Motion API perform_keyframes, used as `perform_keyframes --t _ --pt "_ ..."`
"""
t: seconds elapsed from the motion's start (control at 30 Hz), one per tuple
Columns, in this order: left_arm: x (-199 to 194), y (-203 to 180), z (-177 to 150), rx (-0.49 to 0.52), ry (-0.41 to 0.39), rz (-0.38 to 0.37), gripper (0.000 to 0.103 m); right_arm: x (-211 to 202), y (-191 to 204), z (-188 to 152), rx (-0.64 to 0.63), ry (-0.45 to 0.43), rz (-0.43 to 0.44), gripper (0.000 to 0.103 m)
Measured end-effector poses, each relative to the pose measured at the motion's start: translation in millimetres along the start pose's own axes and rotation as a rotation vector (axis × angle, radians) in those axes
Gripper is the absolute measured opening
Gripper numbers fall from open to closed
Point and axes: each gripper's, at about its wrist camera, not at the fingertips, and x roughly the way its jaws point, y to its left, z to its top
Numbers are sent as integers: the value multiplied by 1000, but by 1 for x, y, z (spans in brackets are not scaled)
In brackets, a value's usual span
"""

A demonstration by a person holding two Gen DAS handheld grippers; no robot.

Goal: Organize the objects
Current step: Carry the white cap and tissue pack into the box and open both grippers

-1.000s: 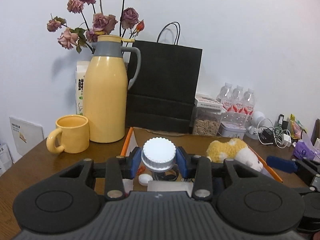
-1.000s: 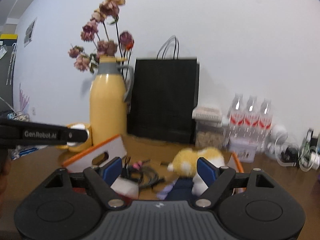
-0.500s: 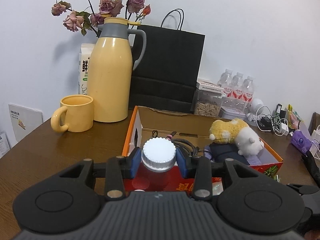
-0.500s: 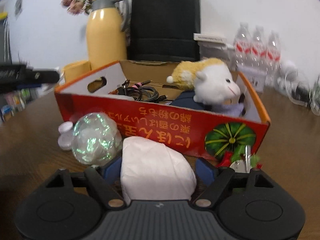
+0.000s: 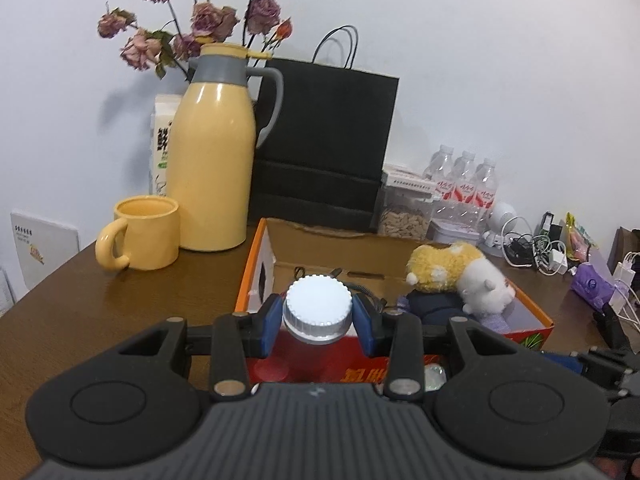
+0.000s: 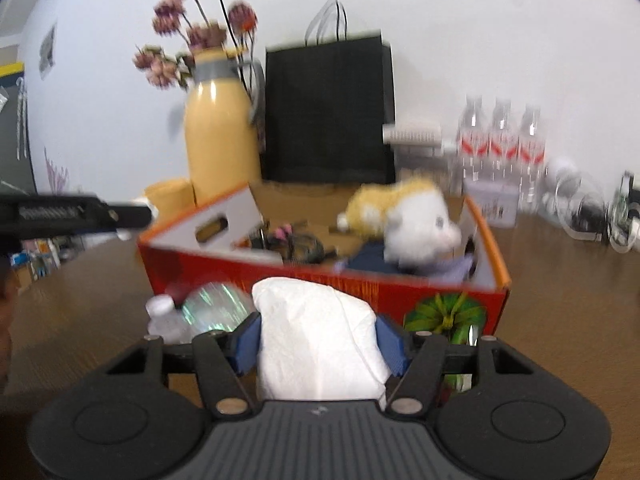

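We are closing the right gripper point(image 6: 318, 344) on the white tissue pack point(image 6: 320, 340), which is sitting on the table point(image 6: 80, 300) at six o'clock of the red cardboard box point(image 6: 280, 276), just in front of its near wall. A second ago these jaws were standing wide over the box's contents; they have just been narrowing, and now the blue pads are pressing on the pack's two sides. That is telling us the pick is nearly made, and the next move is likely lifting the pack over the wall.

At nine o'clock of the pack a shiny crumpled ball point(image 6: 218, 308) and a small clear bottle point(image 6: 162, 316) are waiting, both outside the box.

Our left gripper point(image 5: 318, 320) is clamping the white ribbed cap point(image 5: 318, 310) of a jar, as it was a second ago, holding it near the box's front wall.

Inside the box, the plush toy point(image 6: 404, 224) is lying at two o'clock, the cables point(image 6: 296, 240) at ten. Beyond, at eleven o'clock, the yellow thermos point(image 5: 212, 168) and yellow mug point(image 5: 144, 238) are standing, with the black paper bag point(image 5: 324, 148) at twelve.
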Motion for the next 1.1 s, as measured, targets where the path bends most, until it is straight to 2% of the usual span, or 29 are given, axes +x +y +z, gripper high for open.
perform_keyframes --t 0.23,0.4,0.63,0.8,0.97,1.0,1.07,1.1 --pt "13 -15 27 26 -44 -7 39 12 10 51 -49 -101 -14 60" --pt "39 -19 42 23 -46 12 39 47 13 75 -62 -96 -39 60" --pt "83 -18 43 1 -7 41 39 94 10 72 -49 -80 -98 60" --pt "101 -10 35 7 34 65 39 107 4 61 -45 -48 -108 60" --pt "100 -11 31 21 33 66 39 107 3 56 -48 -30 -109 63" --pt "99 -11 31 24 29 64 42 107 3 55 -48 -26 -109 67" --pt "96 -11 31 32 18 64 58 104 2 54 -45 -26 -108 73" --pt "95 -10 31 31 10 66 81 103 1 53 -43 -25 -106 82"
